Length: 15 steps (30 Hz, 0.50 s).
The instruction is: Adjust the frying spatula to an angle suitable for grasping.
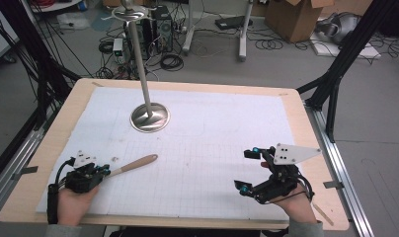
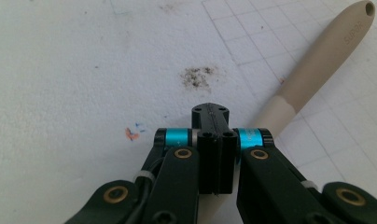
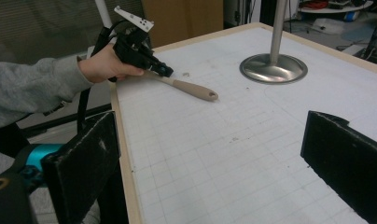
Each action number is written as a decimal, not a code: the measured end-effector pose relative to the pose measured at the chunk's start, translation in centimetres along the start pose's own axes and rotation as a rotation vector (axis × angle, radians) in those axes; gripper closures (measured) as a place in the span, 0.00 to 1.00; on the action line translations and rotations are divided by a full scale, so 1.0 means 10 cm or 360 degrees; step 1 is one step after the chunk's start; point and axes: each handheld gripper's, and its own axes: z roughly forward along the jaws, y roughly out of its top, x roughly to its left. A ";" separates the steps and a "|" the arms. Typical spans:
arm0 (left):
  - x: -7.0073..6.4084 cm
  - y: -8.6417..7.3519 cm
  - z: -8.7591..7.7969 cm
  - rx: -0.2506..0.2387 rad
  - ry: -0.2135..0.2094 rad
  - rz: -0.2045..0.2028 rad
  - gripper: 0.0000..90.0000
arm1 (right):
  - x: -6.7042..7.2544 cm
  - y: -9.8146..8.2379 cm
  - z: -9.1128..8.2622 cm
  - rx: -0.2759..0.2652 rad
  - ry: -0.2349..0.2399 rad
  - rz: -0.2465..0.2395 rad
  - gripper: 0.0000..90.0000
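Left tool (image 1: 104, 170) sits at the near left of the worktop (image 1: 306, 128), jaws together and clamped on the pale neck of a beige-handled utensil (image 1: 138, 163), which lies flat on the white grid mat (image 1: 212, 148) with its handle pointing toward the middle. Right tool (image 1: 248, 170) rests at the near right, jaws wide apart and holding nothing. A metal stand (image 1: 149, 117) rises from the mat farther back.

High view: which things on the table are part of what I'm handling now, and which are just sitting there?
In play:
left gripper, jaws closed on the utensil
beige-handled utensil

Sitting there:
metal stand
right gripper, open with nothing between its jaws
white gridded mat
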 end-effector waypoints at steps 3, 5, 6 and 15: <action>-0.01 -0.03 -0.04 0.0003 0.0002 0.0004 1.00 | -0.01 0.01 0.00 -0.0007 0.0001 -0.0004 0.04; -0.02 -0.04 -0.05 -0.0002 0.0006 0.0001 1.00 | -0.01 0.01 0.00 -0.0011 0.0004 0.0000 0.04; -0.02 -0.04 -0.05 0.0002 0.0002 0.0004 1.00 | -0.01 0.01 0.00 -0.0013 0.0006 0.0000 0.04; -0.04 0.07 -0.12 -0.0200 -0.0107 0.0054 1.00 | -0.02 0.02 0.02 -0.0003 0.0000 -0.0009 0.04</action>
